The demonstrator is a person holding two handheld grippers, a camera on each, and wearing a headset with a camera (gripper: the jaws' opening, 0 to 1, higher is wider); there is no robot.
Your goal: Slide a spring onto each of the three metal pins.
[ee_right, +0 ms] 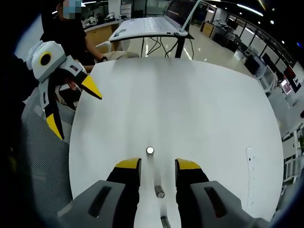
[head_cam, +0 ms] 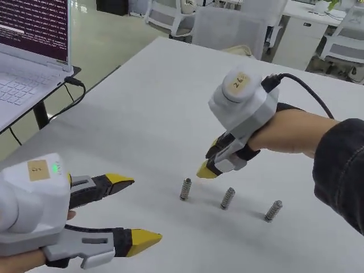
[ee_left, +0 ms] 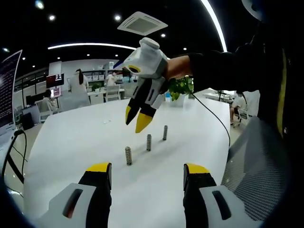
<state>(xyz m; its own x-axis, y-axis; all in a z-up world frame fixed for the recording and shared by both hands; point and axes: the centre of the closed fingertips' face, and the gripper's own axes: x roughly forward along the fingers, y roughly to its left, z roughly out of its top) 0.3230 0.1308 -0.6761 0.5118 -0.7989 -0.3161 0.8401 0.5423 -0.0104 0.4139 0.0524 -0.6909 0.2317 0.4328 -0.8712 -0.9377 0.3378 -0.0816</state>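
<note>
Right gripper (head_cam: 206, 170) hovers just above the end spring (head_cam: 185, 189).
Its jaws are narrow and empty; left gripper (head_cam: 136, 209) gapes wide by the desk (head_cam: 148, 114) edge.

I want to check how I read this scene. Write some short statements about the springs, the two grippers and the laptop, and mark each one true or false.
1. Three springs stand upright in a row on the table. True.
2. The right gripper holds a spring. False: its jaws are empty and hover close to the spring at one end of the row.
3. The left gripper is open. True.
4. The laptop is closed. False: it is open, with text on its screen.
</note>
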